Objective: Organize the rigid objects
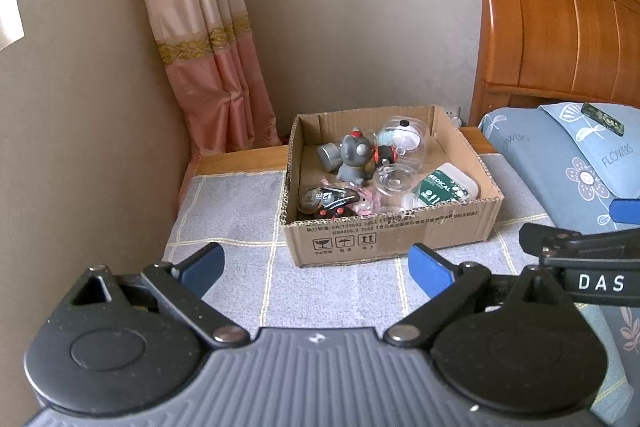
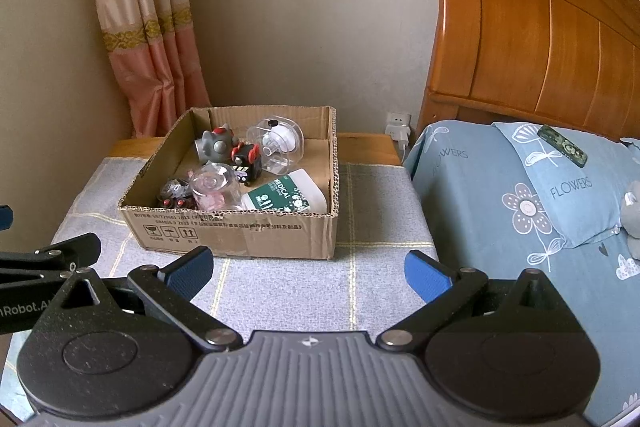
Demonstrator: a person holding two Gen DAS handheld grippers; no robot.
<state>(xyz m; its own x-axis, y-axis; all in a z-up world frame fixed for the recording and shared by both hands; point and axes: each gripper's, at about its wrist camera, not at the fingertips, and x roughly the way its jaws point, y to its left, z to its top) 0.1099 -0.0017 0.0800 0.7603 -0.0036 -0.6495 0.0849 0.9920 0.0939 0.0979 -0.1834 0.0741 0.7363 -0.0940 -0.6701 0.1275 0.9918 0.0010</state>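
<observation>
An open cardboard box (image 1: pixel 384 235) (image 2: pixel 240 231) stands on a grey checked cloth (image 1: pixel 240 227) (image 2: pixel 376 227) over a bedside table. Inside lie a grey toy figure (image 1: pixel 354 157) (image 2: pixel 216 145), a black and red toy (image 2: pixel 248 163), clear plastic containers (image 1: pixel 402 137) (image 2: pixel 276 143), a white and green pack marked MEDICAL (image 1: pixel 444 185) (image 2: pixel 286 197) and a dark round toy (image 1: pixel 326 201) (image 2: pixel 174 191). My left gripper (image 1: pixel 316 267) hovers open in front of the box, holding nothing. My right gripper (image 2: pixel 310 269) is open and empty too, just short of the box's right front corner.
A wooden headboard (image 1: pixel 560 19) (image 2: pixel 532 39) and a bed with blue flowered pillows (image 1: pixel 568 163) (image 2: pixel 560 187) lie to the right. A dark flat case (image 1: pixel 603 119) (image 2: pixel 562 146) rests on a pillow. A pink curtain (image 1: pixel 212 67) (image 2: pixel 148 47) hangs at the back left; a wall plug (image 2: pixel 398 125) sits behind the table.
</observation>
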